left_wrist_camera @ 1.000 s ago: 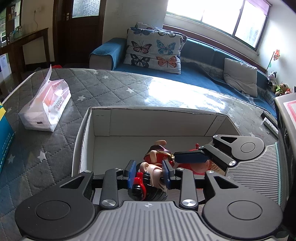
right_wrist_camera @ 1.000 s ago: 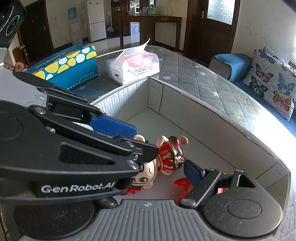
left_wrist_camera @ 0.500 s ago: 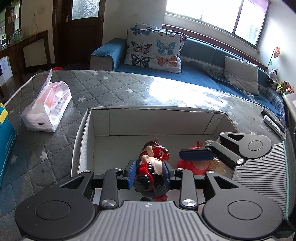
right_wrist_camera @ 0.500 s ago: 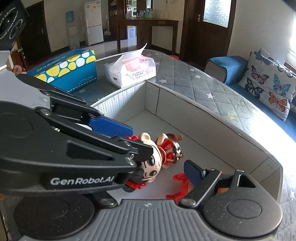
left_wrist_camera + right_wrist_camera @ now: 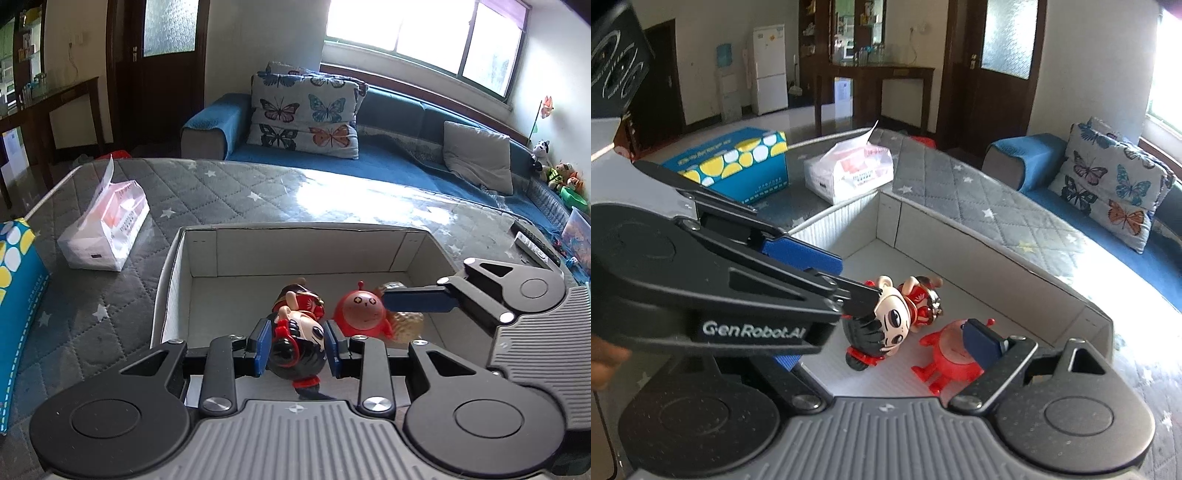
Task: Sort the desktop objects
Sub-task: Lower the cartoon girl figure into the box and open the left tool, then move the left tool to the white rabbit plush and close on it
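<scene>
My left gripper is shut on the black-haired head of a doll figurine in a red dress, held inside the white cardboard box. The same doll shows in the right wrist view, with the left gripper's arm over it. A round red toy with antennae lies on the box floor beside the doll, also in the right wrist view. My right gripper is open over the box, one blue pad above the red toy. A golden lump lies behind the red toy.
A white tissue pack and a blue and yellow box sit on the grey quilted table left of the cardboard box. Remote controls lie at the table's right edge. A blue sofa with butterfly pillows stands behind.
The left gripper has lifted and pulled back a little with the doll. The red toy, hidden before by the right finger, now shows on the box floor. The right gripper stays open.
</scene>
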{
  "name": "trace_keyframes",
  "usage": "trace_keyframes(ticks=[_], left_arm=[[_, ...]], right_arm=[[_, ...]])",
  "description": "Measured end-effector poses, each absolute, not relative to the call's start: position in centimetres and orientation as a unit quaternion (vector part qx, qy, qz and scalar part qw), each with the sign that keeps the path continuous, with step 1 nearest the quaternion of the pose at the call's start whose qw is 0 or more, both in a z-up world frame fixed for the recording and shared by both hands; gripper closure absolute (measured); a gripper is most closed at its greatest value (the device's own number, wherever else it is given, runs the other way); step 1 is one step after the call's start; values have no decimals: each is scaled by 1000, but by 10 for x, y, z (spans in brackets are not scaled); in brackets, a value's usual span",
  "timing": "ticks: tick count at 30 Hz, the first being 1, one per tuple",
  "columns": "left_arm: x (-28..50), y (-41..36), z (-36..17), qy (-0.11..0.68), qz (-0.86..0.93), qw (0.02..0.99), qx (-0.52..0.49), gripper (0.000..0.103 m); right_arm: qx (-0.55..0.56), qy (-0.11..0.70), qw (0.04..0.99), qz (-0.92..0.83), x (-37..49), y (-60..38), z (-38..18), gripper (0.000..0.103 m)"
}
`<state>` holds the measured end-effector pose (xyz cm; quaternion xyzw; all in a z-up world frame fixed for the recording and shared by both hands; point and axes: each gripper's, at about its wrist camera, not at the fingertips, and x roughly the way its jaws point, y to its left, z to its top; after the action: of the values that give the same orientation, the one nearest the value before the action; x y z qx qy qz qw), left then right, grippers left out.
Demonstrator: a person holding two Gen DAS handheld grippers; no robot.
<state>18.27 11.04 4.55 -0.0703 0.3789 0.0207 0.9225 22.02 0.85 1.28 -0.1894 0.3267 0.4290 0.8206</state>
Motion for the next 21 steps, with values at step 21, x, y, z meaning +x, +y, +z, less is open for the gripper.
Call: trace_keyframes(ticks=[21], left_arm=[[113,56,52,363,-6,930,-61,69]], right_arm=[[-145,273,866,393,143,-82,30,7]])
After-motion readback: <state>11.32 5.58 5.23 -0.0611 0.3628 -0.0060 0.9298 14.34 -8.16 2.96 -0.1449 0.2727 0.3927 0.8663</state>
